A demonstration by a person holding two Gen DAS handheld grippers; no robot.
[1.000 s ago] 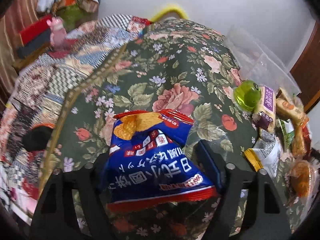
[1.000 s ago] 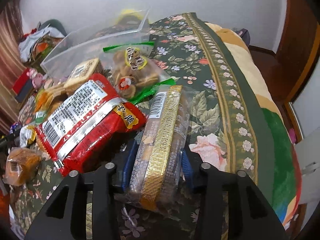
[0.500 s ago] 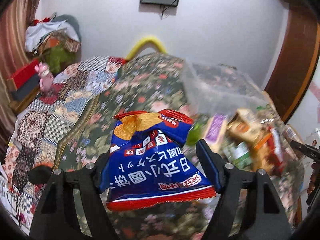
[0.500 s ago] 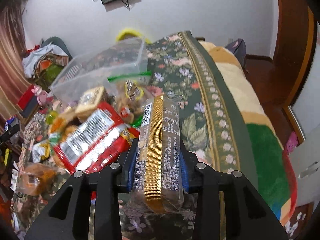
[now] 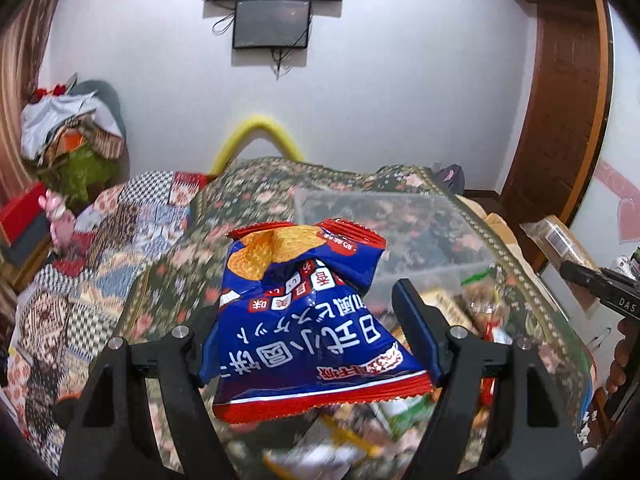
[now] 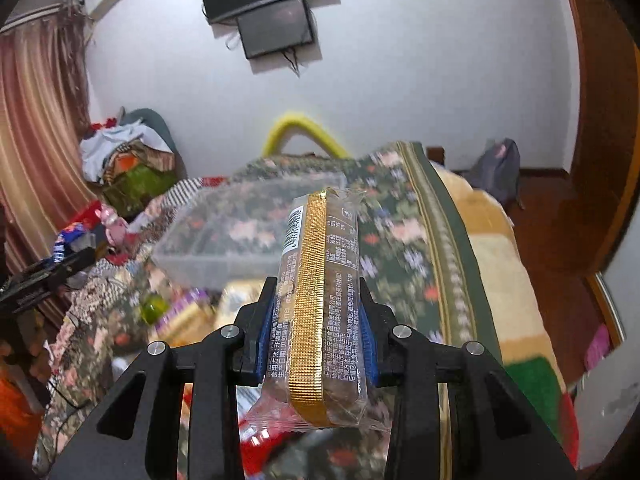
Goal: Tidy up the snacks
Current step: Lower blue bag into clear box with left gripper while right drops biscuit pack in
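Note:
My left gripper (image 5: 308, 312) is shut on a blue and red snack bag (image 5: 304, 320) and holds it raised above the floral bed cover. My right gripper (image 6: 318, 308) is shut on a long clear biscuit pack with a gold strip (image 6: 320, 312), also lifted. A clear plastic bin (image 5: 392, 232) sits on the bed beyond both; in the right wrist view the bin (image 6: 240, 236) is ahead and left of the pack. The right gripper with its pack shows at the right edge of the left wrist view (image 5: 576, 264).
A pile of other snack packets (image 5: 472, 312) lies on the floral cover (image 6: 400, 240) below the grippers, with a green jelly cup (image 6: 154, 308) among them. A yellow headboard arc (image 5: 256, 136) and white wall are behind. The bed edge drops to the floor on the right.
Both grippers have lifted their packs off the bed and tilted up toward the clear bin; the snack pile and cover have dropped lower in both views.

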